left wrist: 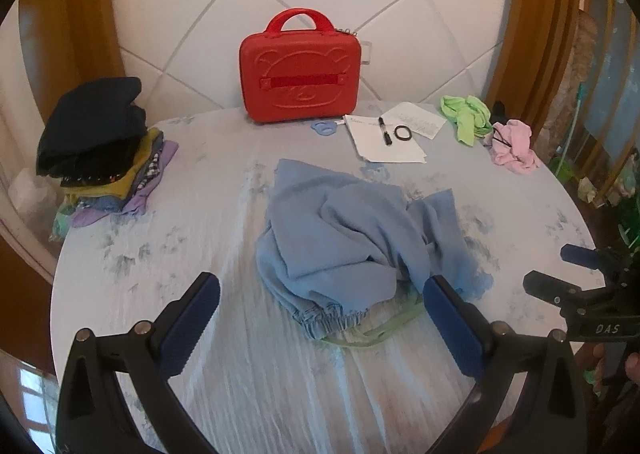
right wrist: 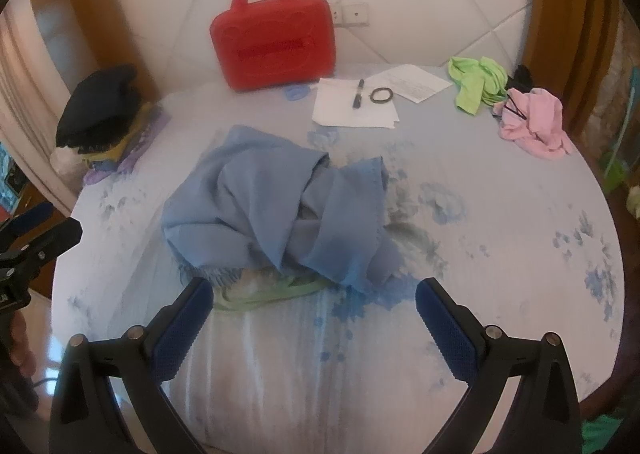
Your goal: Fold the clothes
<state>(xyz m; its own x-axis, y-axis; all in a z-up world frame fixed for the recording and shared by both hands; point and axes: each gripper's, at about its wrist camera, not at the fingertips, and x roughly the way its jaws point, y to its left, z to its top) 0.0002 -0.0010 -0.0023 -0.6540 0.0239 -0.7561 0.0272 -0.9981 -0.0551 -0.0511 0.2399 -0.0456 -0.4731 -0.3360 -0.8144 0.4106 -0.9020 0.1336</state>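
A crumpled blue garment (left wrist: 352, 234) (right wrist: 276, 206) with an elastic waistband and a green drawstring (left wrist: 376, 328) lies in the middle of the round table. My left gripper (left wrist: 320, 290) hovers open just in front of it, nothing between its blue pads. My right gripper (right wrist: 314, 294) is also open, its tips just short of the garment's near edge. In the left wrist view the right gripper (left wrist: 560, 274) shows at the right edge. The left gripper (right wrist: 44, 222) appears at the left edge of the right wrist view.
A stack of folded clothes (left wrist: 100, 146) (right wrist: 104, 118) sits at the table's left. A red case (left wrist: 300, 74) (right wrist: 274, 40) stands at the back. Papers with a pen (left wrist: 386, 130) and a ring, plus green (left wrist: 466, 116) and pink (left wrist: 514, 146) garments, lie back right.
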